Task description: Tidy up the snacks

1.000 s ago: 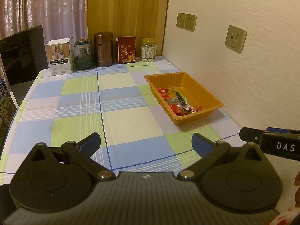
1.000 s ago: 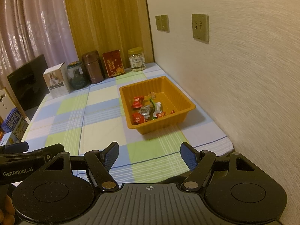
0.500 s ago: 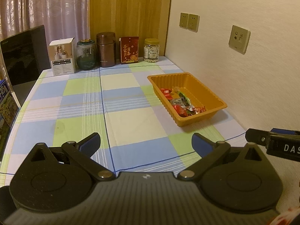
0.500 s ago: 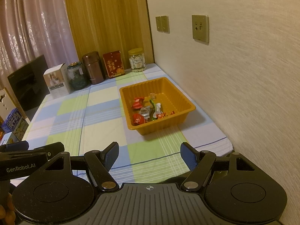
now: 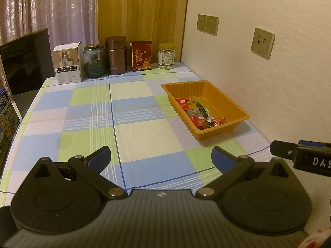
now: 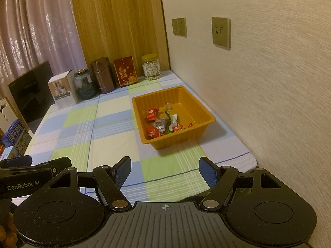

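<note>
An orange plastic tray (image 5: 227, 101) stands on the checked tablecloth by the right wall; it also shows in the right wrist view (image 6: 198, 103). Several wrapped snacks (image 5: 198, 113) lie inside it, red, silver and green (image 6: 163, 122). My left gripper (image 5: 161, 160) is open and empty, held above the near table edge, well short of the tray. My right gripper (image 6: 165, 171) is open and empty, also above the near edge, in front of the tray. Each gripper's body shows at the edge of the other's view.
Along the back edge stand a white box (image 5: 67, 63), a glass jar (image 5: 94, 61), a brown canister (image 5: 115, 54), a red box (image 5: 141, 55) and a nut jar (image 5: 166, 55). A black monitor (image 5: 22, 60) stands at the left. The wall (image 6: 269, 82) borders the table's right side.
Both grippers stay open and empty. The left wrist view has shifted slightly, lifting and pulling back a little. The right has hardly moved.
</note>
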